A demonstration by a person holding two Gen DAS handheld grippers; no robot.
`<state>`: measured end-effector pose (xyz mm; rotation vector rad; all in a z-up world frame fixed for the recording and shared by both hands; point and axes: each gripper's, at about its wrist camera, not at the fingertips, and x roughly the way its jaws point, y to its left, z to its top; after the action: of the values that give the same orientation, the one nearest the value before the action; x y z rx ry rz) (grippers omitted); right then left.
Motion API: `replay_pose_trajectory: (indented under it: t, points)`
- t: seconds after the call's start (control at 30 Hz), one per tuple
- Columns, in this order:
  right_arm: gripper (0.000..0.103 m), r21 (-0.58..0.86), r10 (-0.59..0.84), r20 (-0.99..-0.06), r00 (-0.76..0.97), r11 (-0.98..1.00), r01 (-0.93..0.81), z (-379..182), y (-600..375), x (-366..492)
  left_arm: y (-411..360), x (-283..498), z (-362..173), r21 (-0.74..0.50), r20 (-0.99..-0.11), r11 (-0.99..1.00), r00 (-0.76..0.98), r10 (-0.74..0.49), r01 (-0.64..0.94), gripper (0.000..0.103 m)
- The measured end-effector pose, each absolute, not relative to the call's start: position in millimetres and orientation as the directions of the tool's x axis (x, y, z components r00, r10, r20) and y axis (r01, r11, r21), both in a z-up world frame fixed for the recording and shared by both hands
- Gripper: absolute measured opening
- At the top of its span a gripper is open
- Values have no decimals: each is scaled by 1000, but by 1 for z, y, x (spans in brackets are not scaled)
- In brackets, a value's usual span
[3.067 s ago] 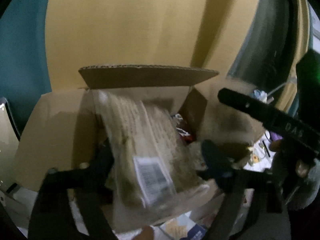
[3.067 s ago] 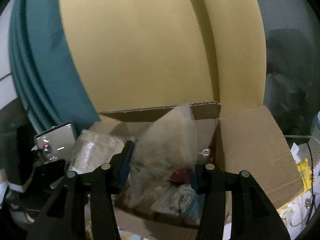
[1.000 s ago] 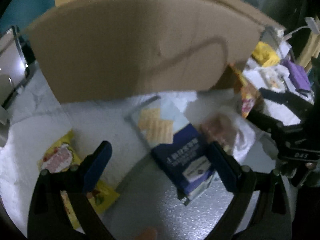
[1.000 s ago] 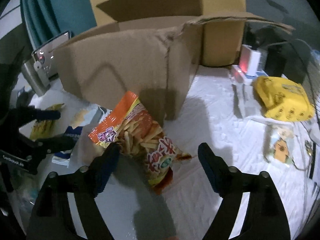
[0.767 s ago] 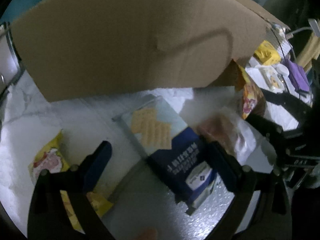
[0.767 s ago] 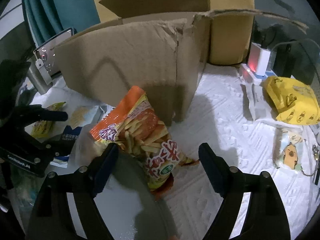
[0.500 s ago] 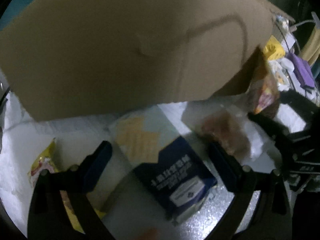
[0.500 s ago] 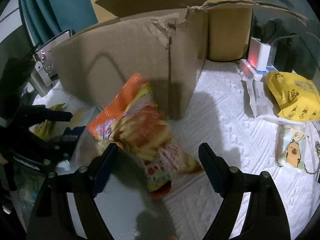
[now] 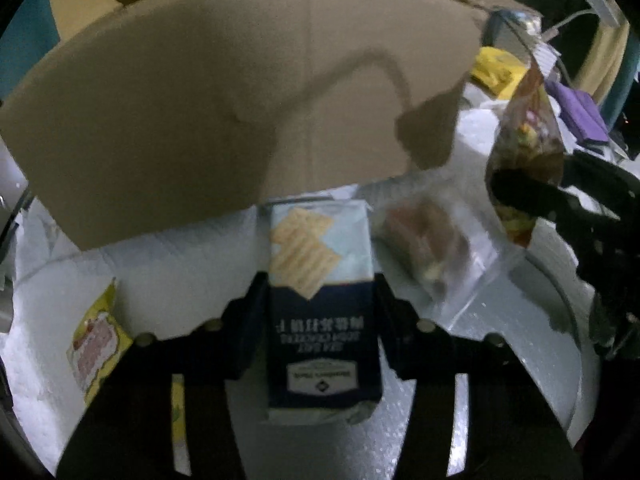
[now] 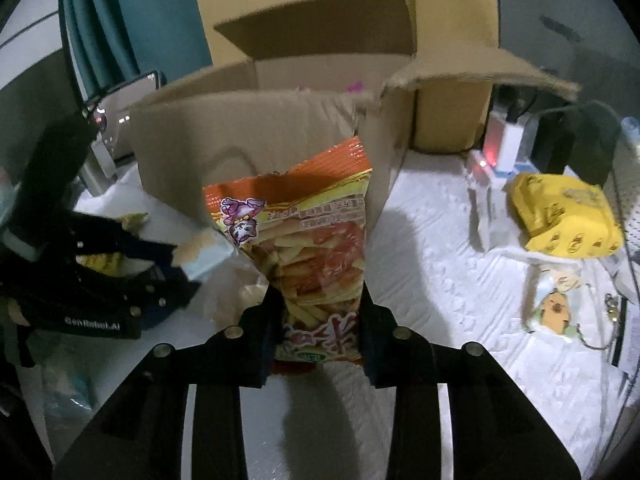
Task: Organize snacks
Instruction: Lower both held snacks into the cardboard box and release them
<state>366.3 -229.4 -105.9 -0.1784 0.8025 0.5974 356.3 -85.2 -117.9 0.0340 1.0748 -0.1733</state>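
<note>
Cardboard box [image 10: 256,136]: just beyond both tongs; lift each snack clear of its near wall.
Chip bag [image 10: 316,264]: between the closing right tongs [image 10: 318,340], pads pressing; grip low.
Cracker box [image 9: 320,312]: between the closing left tongs [image 9: 320,320], pads touching its sides.

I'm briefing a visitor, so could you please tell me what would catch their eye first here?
The orange fries bag stands upright between the right tongs, which are closing on it. The left tongs are closing on a blue cracker box. Behind both looms a big open cardboard box.
</note>
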Motion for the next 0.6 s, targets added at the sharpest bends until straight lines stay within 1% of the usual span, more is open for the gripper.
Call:
replay_pose_trajectory:
  t: [0.33,0.6]
  points:
    - [36,50,426,-691,584,834,-549,-78,-234,337,-60,305,-76,-99,-811,977,554,-188,188,51]
    - [36,25,431,-665,610,829,-559,-53,-223,320,-45,274,-34,-106,-738,975,642,-209,195,51]
